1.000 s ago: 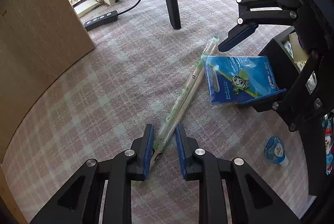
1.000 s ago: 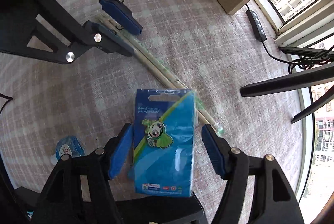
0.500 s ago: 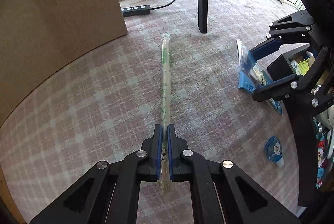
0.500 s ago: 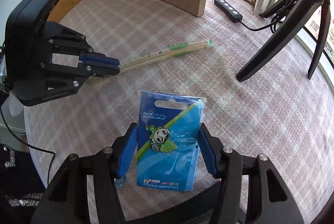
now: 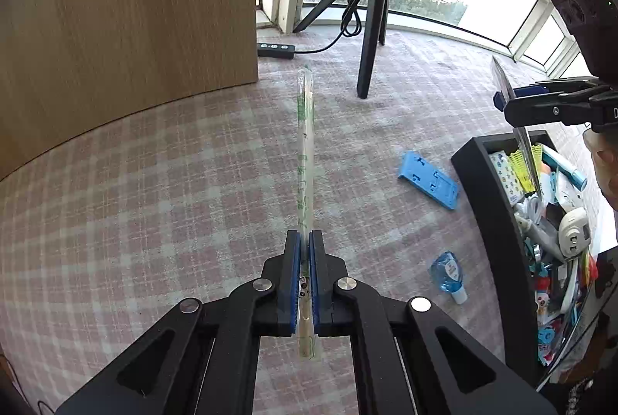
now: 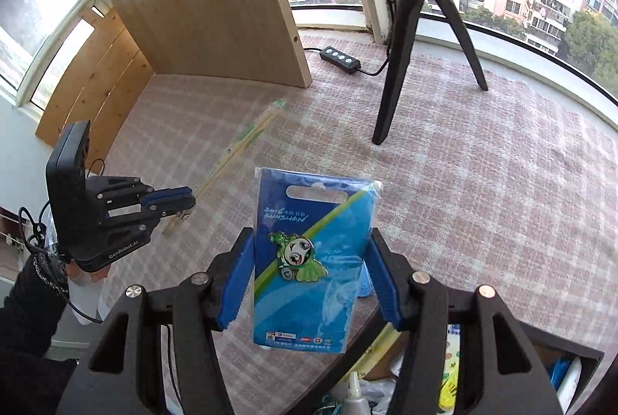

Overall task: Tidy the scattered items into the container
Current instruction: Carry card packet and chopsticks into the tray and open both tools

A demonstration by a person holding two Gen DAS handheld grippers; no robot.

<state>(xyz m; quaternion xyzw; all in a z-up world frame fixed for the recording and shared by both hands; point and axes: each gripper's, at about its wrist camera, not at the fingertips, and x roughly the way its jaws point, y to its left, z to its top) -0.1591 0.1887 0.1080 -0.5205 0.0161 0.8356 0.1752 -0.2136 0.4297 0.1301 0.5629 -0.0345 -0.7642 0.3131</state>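
Observation:
My left gripper [image 5: 304, 245] is shut on a long pack of wrapped chopsticks [image 5: 304, 152] and holds it level above the checked cloth, pointing away; it also shows in the right wrist view [image 6: 247, 140]. My right gripper [image 6: 309, 256] is shut on a blue badge card [image 6: 313, 260] with a green mascot, held upright over the near edge of the black container [image 6: 560, 345]. In the left wrist view the card [image 5: 510, 106] hangs above the container [image 5: 498, 229], which is full of small items.
A blue phone stand [image 5: 430, 179] and a small blue bottle [image 5: 448, 274] lie on the cloth left of the container. A black tripod [image 5: 369, 28], a power strip [image 5: 276, 50] with cable and a wooden panel [image 5: 127, 24] stand at the far side.
My left gripper closed on the chopsticks, lifted them and swung them straight ahead. My right gripper lifted the blue card off the cloth and carried it over the container, uncovering the blue phone stand.

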